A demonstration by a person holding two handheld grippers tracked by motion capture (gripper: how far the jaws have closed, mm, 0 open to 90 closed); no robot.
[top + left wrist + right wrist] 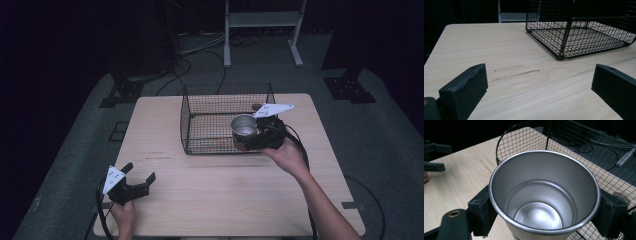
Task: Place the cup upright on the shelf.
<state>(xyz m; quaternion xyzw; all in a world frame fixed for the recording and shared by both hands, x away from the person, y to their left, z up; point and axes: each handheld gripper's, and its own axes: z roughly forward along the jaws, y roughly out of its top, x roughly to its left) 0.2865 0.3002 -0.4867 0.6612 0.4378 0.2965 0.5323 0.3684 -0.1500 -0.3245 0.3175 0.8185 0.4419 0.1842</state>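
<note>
Steel is what my right gripper (256, 134) has: a plain metal cup (244, 126), clamped between the two black jaws, one pressed on each side of its wall just under the rim. I can read no brand, label or writing on the cup or anywhere else; faint dark marks on the table (225, 200) near the basket are too small to make out as text.

From my right gripper view the cup (544, 202) stands upright with its mouth open toward the camera, brushed and dull grey inside, with a rolled rim, a stepped ring low on the wall and a bright flat bottom.

From the high view I hold it at the near right part of the black wire basket (200, 117), at rim height; whether it touches the mesh I cannot tell.

My left gripper (137, 176) rests low at the near left corner of the pale wooden table, jaws spread wide with nothing between them, well apart from the basket (579, 37).
</note>
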